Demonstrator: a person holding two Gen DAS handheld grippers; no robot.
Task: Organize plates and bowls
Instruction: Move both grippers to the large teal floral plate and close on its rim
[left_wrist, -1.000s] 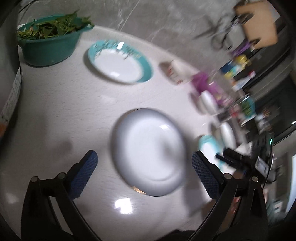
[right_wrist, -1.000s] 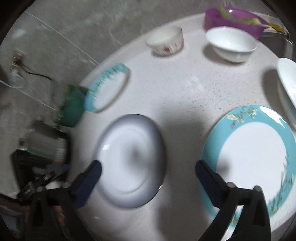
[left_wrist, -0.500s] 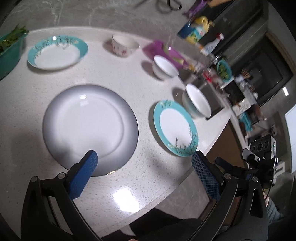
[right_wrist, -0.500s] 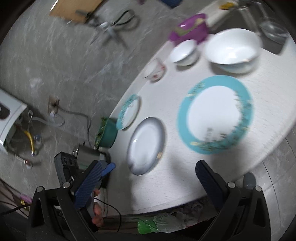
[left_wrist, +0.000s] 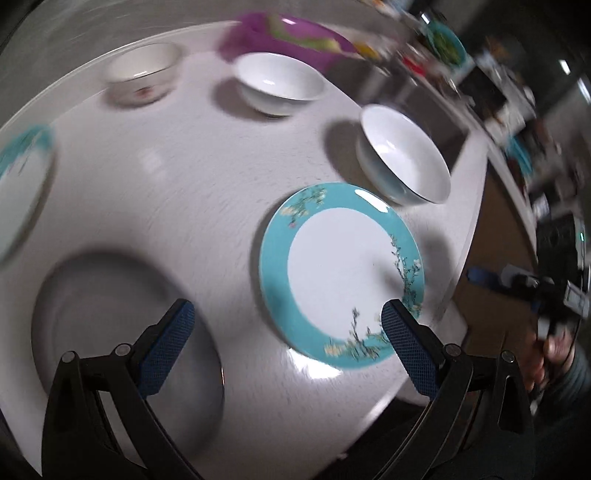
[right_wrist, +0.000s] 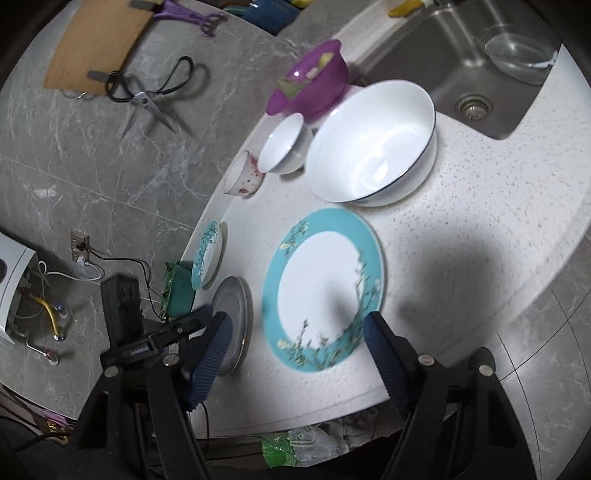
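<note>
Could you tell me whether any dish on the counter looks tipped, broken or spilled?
Nothing stands out: the large teal-rimmed plate, big white bowl and grey plate sit flat and whole, with no spill visible.

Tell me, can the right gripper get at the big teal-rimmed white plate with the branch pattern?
Probably yes. The right gripper is open and empty, with the teal-rimmed plate lying flat just ahead between its fingers, nothing stacked on it or blocking it.
</note>
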